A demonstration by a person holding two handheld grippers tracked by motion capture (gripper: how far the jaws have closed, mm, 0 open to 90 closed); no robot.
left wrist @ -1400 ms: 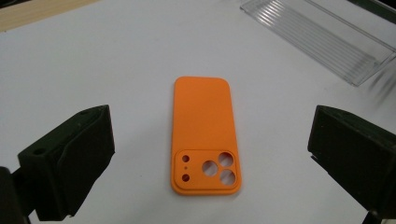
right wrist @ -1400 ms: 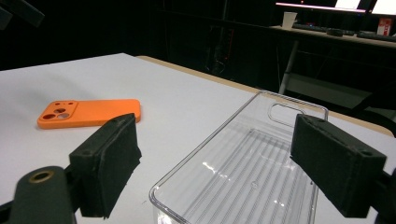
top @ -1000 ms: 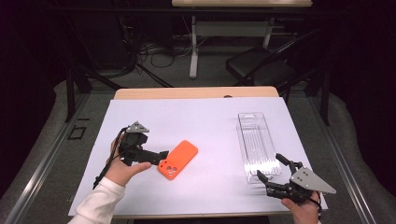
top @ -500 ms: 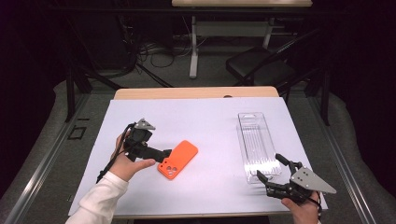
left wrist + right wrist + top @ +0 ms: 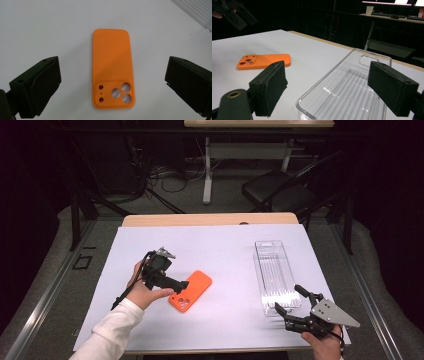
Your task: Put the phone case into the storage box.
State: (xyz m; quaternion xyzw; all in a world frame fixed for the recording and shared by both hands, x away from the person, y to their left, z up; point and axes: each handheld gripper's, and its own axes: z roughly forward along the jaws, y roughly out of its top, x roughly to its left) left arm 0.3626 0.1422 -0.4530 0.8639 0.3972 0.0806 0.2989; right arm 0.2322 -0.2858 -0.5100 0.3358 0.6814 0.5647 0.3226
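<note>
An orange phone case [image 5: 191, 291] lies back up on the white table sheet [image 5: 225, 250], left of centre. My left gripper [image 5: 179, 285] hovers at its near-left end, open. In the left gripper view the orange case [image 5: 112, 62] sits between the spread jaws of that gripper [image 5: 112, 67], camera cutouts nearest me, untouched. A clear plastic tray [image 5: 274, 276] lies at the right. My right gripper [image 5: 288, 300] is open at the tray's near end. In the right gripper view the clear tray [image 5: 352, 92] is just beyond the right gripper [image 5: 327, 75], with the case [image 5: 263, 61] farther left.
The white sheet covers a wooden table [image 5: 210, 219] whose far edge shows. A black chair [image 5: 280, 195] and cables stand beyond on the dark floor. The left gripper [image 5: 233, 13] shows at the top left of the right gripper view.
My left hand has lifted and shifted its gripper slightly right, toward the orange case. The right gripper, the case and the tray have stayed put.
</note>
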